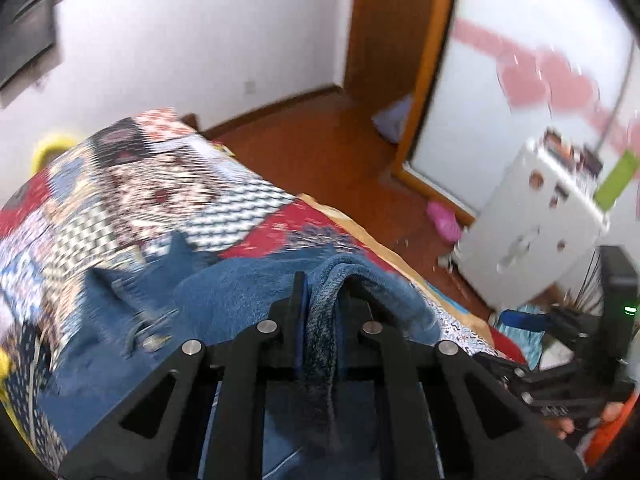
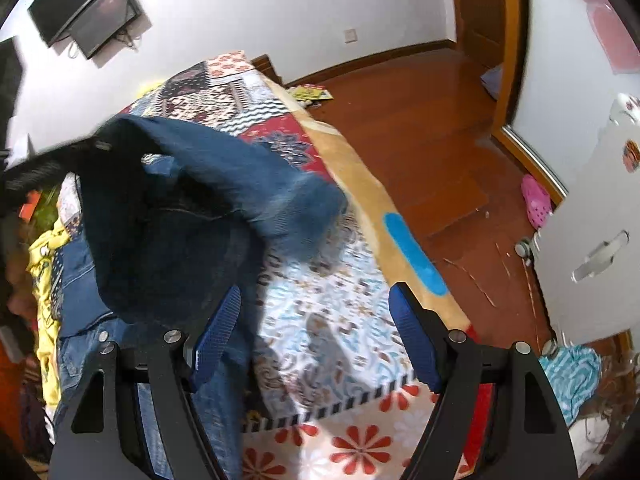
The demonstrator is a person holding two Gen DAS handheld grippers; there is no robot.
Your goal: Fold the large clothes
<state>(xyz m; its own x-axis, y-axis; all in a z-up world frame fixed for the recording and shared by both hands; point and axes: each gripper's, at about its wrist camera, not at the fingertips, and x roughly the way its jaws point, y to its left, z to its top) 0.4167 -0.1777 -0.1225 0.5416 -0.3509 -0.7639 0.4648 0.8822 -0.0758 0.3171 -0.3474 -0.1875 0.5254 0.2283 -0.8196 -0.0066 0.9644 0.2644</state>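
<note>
Two grips differ: left hand-held gripper (image 1: 324, 296) is clamped on the denim garment (image 2: 192, 208), lifted over the bed (image 2: 328, 312); right hand-held gripper (image 2: 316, 344) hangs apart, empty. Best carry the fold across evenly, edges aligned.

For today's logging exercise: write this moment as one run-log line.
left gripper: shut on denim garment | right gripper: open, above patchwork bedspread | garment: lifted, unfolded
</note>
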